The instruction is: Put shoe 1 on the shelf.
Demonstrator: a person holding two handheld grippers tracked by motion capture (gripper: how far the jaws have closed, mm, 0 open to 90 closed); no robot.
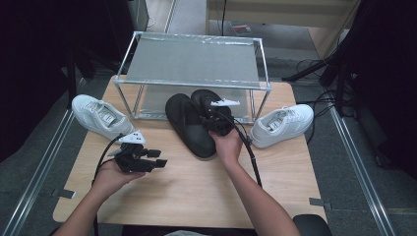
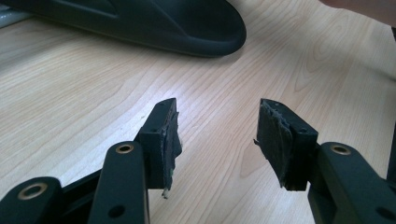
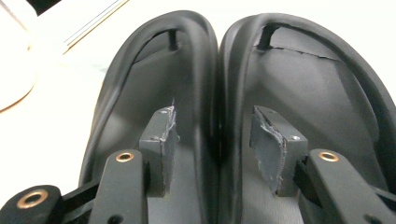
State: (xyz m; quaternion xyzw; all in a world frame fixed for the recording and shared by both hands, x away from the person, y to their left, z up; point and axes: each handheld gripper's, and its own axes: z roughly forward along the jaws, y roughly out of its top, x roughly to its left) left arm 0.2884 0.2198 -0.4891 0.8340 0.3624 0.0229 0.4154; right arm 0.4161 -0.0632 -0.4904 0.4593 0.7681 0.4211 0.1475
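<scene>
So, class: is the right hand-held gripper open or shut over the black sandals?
Open. The right hand-held gripper has its pads apart, straddling the black sandals' touching inner edges without pressing them.

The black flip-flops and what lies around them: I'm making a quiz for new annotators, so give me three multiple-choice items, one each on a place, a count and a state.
1. Where do the black flip-flops lie?
A. On top of the metal rack
B. On the wooden table, side by side in front of the rack
C. On the floor

2. How many white sneakers are on the table?
A. One
B. Two
C. Four

3. How does the right tool stand?
A. Open, one jaw over each flip-flop
B. Shut on a sneaker
C. Shut on the rack's frame

Key: 1 B, the pair lies together on the table before the rack. 2 B, one sneaker lies left of the rack, one sneaker right. 3 A, the right gripper view shows its jaws apart, straddling the two inner edges without pressing them.
</scene>
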